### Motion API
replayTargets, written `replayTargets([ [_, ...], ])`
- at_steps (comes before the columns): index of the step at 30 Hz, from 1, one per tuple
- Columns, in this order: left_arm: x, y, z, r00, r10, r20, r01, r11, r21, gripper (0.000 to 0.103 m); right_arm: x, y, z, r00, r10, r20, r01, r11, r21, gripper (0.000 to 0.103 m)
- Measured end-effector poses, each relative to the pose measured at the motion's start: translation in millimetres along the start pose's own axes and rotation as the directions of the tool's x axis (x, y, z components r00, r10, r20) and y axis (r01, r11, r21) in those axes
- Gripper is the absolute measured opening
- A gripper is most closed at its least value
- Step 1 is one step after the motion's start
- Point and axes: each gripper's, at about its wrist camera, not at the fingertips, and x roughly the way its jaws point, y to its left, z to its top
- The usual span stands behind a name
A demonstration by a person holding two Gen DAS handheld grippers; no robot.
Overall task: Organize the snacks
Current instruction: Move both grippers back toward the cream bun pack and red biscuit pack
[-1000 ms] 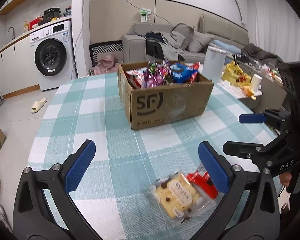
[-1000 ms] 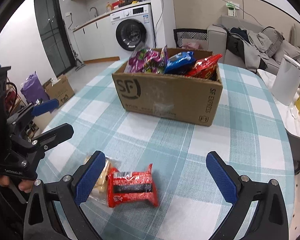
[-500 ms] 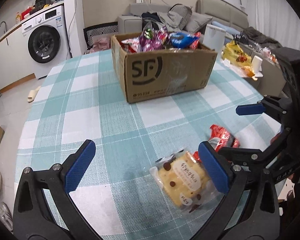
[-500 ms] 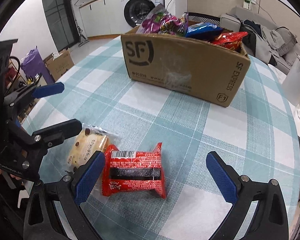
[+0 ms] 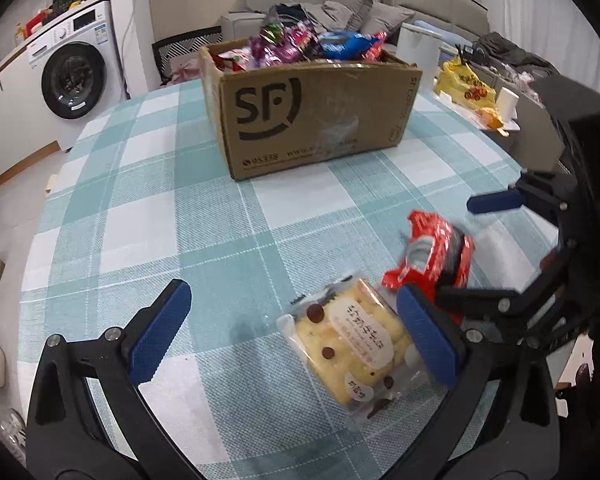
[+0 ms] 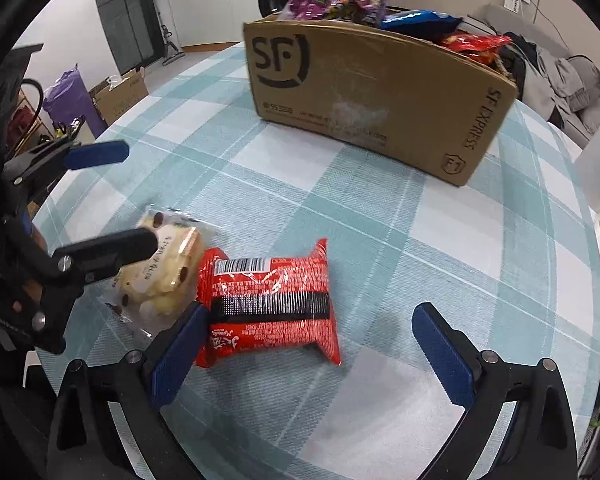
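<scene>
Roughly, from left to right: the left gripper [image 5: 300,332] is held wide apart above the checked tablecloth [image 5: 180,220], nothing between its fingers; its right pad is touching or just beside the clear-wrapped biscuit pack [image 5: 354,342], which lies flat on the cloth and is not gripped. Just to the right of that pack, touching it, the red snack packet [image 6: 270,300] is seen lying flat, barcode side up. The right gripper [image 6: 312,356] is also spread wide and is placed around the red packet, its left pad against the packet's left end, its right pad well apart from it, so nothing is clamped yet. Behind both, near the table's middle, the cardboard box [image 6: 364,92] marked SF is seen upright and already heaped with snack bags [image 6: 336,0].

Progress is judged as mostly done: the box is nearly full, and only these two packs are left loose on the table. Both pickups are judged still pending; closing on the red packet appears nearest. A white container [image 5: 418,50] and a yellow bag [image 5: 466,84] are noted at far right, untouched.
</scene>
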Motion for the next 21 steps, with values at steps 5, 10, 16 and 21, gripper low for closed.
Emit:
replayTargets([
  [5,10.0,-10.6,-4.4,0.998,-0.034,-0.057,0.034,0.999,0.015,0.102,0.9,-18.4,-1.4,1.0,-0.023,-0.001,0.023,0.999,0.045,0.103],
  [10,21.9,-16.3,-8.4,0.992,-0.055,-0.116,0.055,0.998,-0.003,0.102,5.4,-25.7,1.7,1.0,-0.008,0.017,0.007,0.997,0.078,0.103],
  [16,34.2,-18.7,-13.0,0.988,-0.039,-0.151,0.037,0.999,-0.017,0.102,11.5,-19.8,2.5,1.0,-0.015,0.019,0.014,0.997,0.077,0.102],
  [21,38.6,-16.4,-17.9,0.989,0.027,-0.146,-0.03,0.999,-0.015,0.103,17.1,-11.2,2.3,0.999,-0.048,0.007,0.047,0.996,0.071,0.102],
])
